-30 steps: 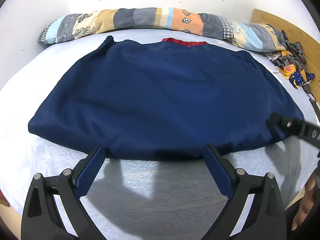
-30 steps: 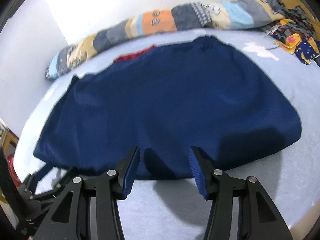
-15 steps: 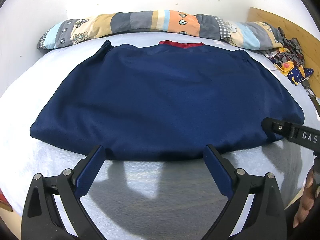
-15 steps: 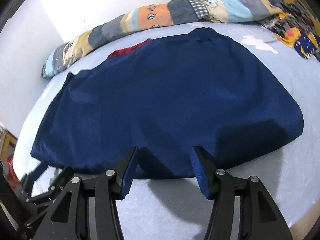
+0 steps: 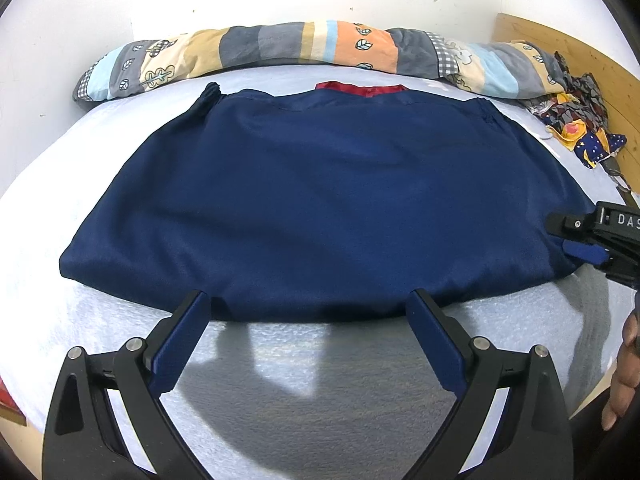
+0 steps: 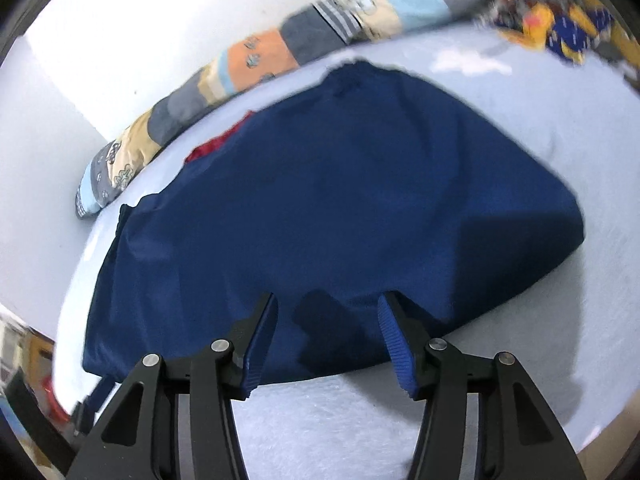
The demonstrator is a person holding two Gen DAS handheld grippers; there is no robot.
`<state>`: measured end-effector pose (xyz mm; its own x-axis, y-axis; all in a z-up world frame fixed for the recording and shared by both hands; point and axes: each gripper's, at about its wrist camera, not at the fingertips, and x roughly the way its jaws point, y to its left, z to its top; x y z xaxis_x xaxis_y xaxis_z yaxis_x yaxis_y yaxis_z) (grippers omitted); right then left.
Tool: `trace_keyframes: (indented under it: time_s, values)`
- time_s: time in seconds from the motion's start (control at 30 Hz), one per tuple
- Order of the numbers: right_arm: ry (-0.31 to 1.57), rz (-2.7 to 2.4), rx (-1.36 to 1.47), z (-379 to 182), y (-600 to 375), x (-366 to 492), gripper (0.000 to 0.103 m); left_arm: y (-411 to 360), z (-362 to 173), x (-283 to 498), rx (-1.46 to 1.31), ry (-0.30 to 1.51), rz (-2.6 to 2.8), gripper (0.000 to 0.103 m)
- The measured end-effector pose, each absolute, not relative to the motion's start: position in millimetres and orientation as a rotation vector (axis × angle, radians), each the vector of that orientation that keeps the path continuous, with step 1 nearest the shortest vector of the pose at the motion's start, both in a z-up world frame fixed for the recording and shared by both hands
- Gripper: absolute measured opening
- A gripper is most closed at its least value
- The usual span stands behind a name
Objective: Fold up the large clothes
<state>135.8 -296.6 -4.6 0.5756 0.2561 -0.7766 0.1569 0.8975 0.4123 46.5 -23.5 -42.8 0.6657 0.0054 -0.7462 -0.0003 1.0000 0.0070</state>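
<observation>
We see a big dark blue piece of clothing (image 5: 320,200) lying flat on a bed (image 5: 320,364) with a pale, light cover. It is spread out wide and fills most of the middle of the bed. Its near edge runs along close to the near edge of the bed. A bit of red cloth (image 5: 360,89) peeks out from under its far edge.

Along the far edge of the bed, by the white wall, lies a long patchwork blanket (image 5: 304,48), rolled up like a sausage. At the far right corner of the bed there is a small heap of bright, mixed cloth (image 5: 580,128), next to a wooden board (image 5: 568,48).

The left hand-held gripper (image 5: 308,308) has its two blue fingers spread wide. Nothing is between them but the bed cover and the very near edge of the blue clothing. We see its fingertips right at that edge, and we cannot tell if they touch it.

The right hand-held gripper (image 6: 328,312) has its fingers about half open. They sit over the near edge of the blue clothing, toward its right corner, and they do not squeeze it. In the left view we see this gripper by the right corner of the clothing, with part of a person's hand (image 5: 626,372) at the right side of the picture. The right view is blurry.
</observation>
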Motion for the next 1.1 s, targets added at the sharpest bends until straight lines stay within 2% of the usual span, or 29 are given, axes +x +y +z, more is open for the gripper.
trace_keyframes:
  time_s: [0.13, 0.27, 0.33, 0.5, 0.63, 0.97, 1.1]
  values:
    - [0.953, 0.070, 0.475, -1.9, -296.8, 132.5, 0.054, -23.3, -42.0, 46.4, 0.010, 0.839, 0.001, 0.099]
    - [0.843, 0.022, 0.511, 13.3, -311.3, 120.8, 0.055, -15.2, -31.3, 44.6, -0.020, 0.788, 0.009, 0.099]
    - [0.859, -0.001, 0.565, 8.5, -322.9, 122.0, 0.057, 1.0, -25.5, 46.8, -0.083, 0.769, 0.041, 0.099]
    - [0.912, 0.025, 0.614, 0.9, -334.8, 126.7, 0.055, 54.4, -55.0, 71.5, -0.334, 0.972, 0.150, 0.099]
    - [0.810, 0.020, 0.657, 17.2, -353.2, 110.1, 0.057, 61.5, -46.6, 67.8, -0.345, 0.919, 0.142, 0.099]
    - [0.768, -0.054, 1.186, -24.4, -445.2, 77.9, 0.057, 45.4, -33.0, 63.8, -0.329, 0.814, 0.103, 0.099]
    - [0.788, -0.051, 1.231, -34.1, -450.5, 81.1, 0.057, 34.8, -35.1, 67.1, -0.292, 0.822, 0.091, 0.099]
